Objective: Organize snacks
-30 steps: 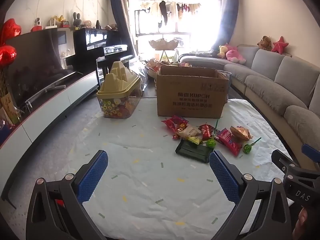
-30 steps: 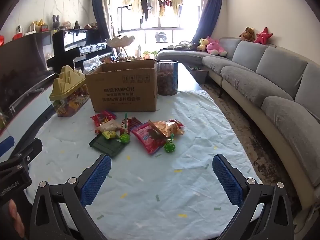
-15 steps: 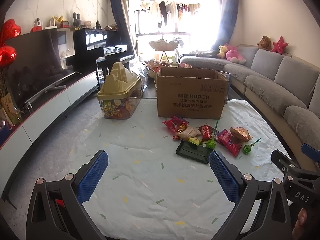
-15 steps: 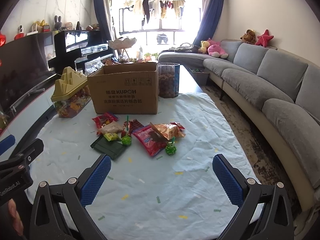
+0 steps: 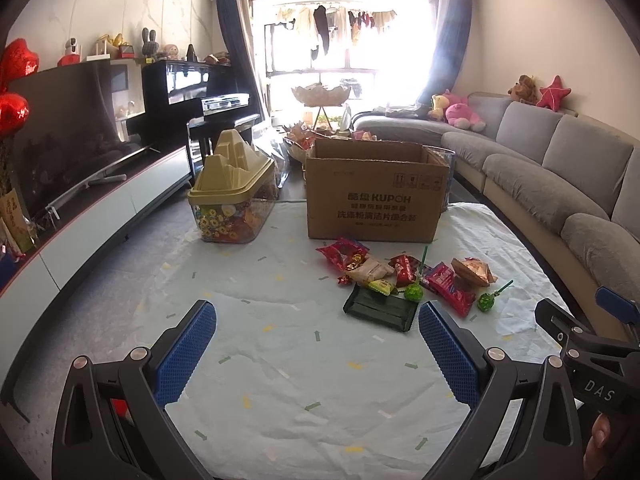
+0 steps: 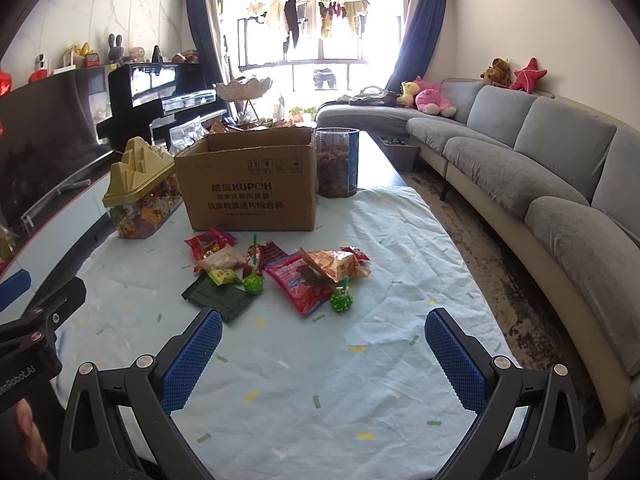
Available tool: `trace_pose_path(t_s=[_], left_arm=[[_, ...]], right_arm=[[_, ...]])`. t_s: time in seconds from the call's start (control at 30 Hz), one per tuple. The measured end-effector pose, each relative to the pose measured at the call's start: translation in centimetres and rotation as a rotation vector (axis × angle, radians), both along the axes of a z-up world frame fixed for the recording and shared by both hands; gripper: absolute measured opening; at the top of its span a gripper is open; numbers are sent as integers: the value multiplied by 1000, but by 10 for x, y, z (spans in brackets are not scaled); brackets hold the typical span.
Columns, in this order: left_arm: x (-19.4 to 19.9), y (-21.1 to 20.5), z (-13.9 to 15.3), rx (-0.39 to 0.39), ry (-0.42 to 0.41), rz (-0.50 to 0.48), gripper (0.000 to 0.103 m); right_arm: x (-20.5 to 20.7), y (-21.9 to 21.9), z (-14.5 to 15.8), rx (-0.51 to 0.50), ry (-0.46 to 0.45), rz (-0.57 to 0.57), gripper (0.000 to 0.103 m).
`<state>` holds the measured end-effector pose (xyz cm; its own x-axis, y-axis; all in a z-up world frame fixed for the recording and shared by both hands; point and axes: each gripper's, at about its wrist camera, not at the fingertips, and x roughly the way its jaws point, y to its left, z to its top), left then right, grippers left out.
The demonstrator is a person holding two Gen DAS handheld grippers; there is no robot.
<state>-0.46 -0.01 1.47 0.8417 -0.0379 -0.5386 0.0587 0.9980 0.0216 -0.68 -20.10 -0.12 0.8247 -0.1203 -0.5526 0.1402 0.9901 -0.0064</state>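
Snacks (image 6: 276, 272) were seen scattered ahead of both grippers, left gripper (image 5: 316, 340) and right gripper (image 6: 323, 346) held wide apart, nothing gripped.

grey sofa (image 6: 520, 168), black piano (image 5: 188, 92), plush toys (image 6: 432, 100)

Strong daylight pours through the window (image 5: 348, 52) at the back, blowing it out to white glare in the left wrist view and hazing the curtain (image 5: 448, 48) beside it. The desk cloth (image 6: 320, 360) is evenly lit, shadows soft. Fisheye bending curves the sofa (image 6: 540, 168); dark vignette fills the corners.
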Motion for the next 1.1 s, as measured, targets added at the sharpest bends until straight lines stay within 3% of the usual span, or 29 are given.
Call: trace_pose_path(t_s=[1.1], left_arm=[[-1, -6, 5, 0, -24, -27, 103]], right_arm=[[3, 1, 1, 2, -3, 0, 103]])
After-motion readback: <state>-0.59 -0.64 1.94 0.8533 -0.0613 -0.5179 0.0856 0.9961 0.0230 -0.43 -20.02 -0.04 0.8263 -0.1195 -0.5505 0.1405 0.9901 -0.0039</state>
